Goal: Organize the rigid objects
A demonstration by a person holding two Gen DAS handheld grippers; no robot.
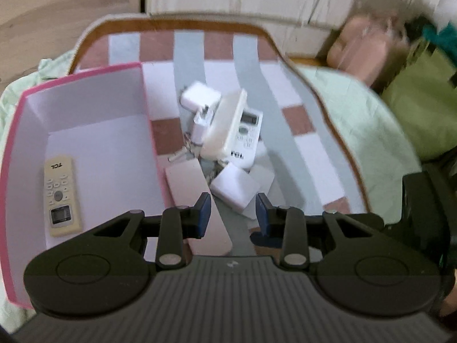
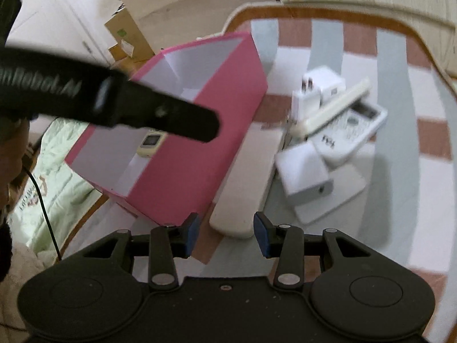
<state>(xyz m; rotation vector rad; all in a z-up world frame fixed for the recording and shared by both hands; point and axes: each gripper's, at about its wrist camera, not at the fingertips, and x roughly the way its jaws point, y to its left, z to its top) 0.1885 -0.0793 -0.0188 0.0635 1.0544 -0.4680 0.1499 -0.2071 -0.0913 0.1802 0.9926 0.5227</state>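
Observation:
A pink box (image 1: pixel 85 131) with a white inside stands on the checked table (image 1: pixel 300 148), and one cream remote (image 1: pixel 61 195) lies in it. It also shows in the right wrist view (image 2: pixel 200 131). Beside the box is a pile: white remotes (image 1: pixel 245 134), white chargers (image 1: pixel 200 95), a white adapter (image 1: pixel 235 188) and a long cream remote (image 1: pixel 194 194). My left gripper (image 1: pixel 232 214) is open and empty above the pile's near edge. My right gripper (image 2: pixel 225 233) is open, its jaws either side of the long cream remote's (image 2: pixel 245 180) near end.
The table has a wooden rim (image 1: pixel 177 21). Light green bedding (image 1: pixel 357 120) lies around it, with an olive cushion (image 1: pixel 422 108) at right. The left gripper's black body (image 2: pixel 114 100) crosses the right wrist view above the box. Cardboard (image 2: pixel 125 34) lies on the floor.

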